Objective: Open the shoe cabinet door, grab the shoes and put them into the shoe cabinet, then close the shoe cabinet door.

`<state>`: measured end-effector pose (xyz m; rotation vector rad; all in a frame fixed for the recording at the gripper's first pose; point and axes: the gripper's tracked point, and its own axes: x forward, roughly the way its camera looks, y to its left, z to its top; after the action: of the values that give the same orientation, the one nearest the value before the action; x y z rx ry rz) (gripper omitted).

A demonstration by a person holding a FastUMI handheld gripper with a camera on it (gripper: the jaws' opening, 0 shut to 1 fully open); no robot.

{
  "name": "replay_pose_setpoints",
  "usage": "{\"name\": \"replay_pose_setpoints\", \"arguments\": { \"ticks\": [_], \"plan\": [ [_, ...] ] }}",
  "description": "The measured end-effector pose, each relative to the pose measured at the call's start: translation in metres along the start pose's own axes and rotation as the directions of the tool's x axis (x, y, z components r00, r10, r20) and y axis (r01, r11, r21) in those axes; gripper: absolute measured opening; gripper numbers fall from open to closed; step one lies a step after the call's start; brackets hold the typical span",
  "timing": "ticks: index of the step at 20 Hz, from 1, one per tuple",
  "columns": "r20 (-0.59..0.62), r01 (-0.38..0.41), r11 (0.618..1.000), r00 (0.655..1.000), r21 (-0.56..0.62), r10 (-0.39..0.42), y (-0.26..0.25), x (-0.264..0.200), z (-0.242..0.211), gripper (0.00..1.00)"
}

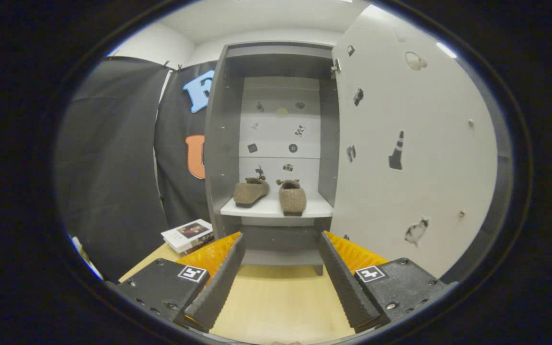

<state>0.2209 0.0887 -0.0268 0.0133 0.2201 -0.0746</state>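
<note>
The grey shoe cabinet (218, 143) stands straight ahead of me with its door (415, 158) swung wide open to the right. Two brown fuzzy shoes rest on its white shelf (261, 210): the left shoe (250, 191) lies turned sideways, the right shoe (292, 197) points its heel toward me. My gripper (281, 239) is open, its fingers spread apart with nothing between them, held back from the cabinet over the wooden table. The shoes lie beyond the fingertips, above the gap.
A small stack of books (188, 235) lies on the light wooden table (276, 302) left of the cabinet's foot. Black cloth walls close off the left side. The open door blocks the right side. Stickers dot the cabinet's back panel and the door.
</note>
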Motion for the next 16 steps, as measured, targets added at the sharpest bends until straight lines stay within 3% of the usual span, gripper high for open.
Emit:
{"name": "replay_pose_setpoints", "arguments": {
  "ticks": [7, 11, 16],
  "plan": [
    [-0.015, 0.067, 0.998, 0.998, 0.005, -0.067, -0.061, -0.082, -0.005, 0.98],
    [0.069, 0.142, 0.990, 0.987, 0.012, -0.143, -0.119, -0.124, 0.014, 0.99],
    [0.140, 0.231, 0.966, 0.959, 0.116, -0.246, -0.205, -0.156, 0.030, 0.98]
  ]
}}
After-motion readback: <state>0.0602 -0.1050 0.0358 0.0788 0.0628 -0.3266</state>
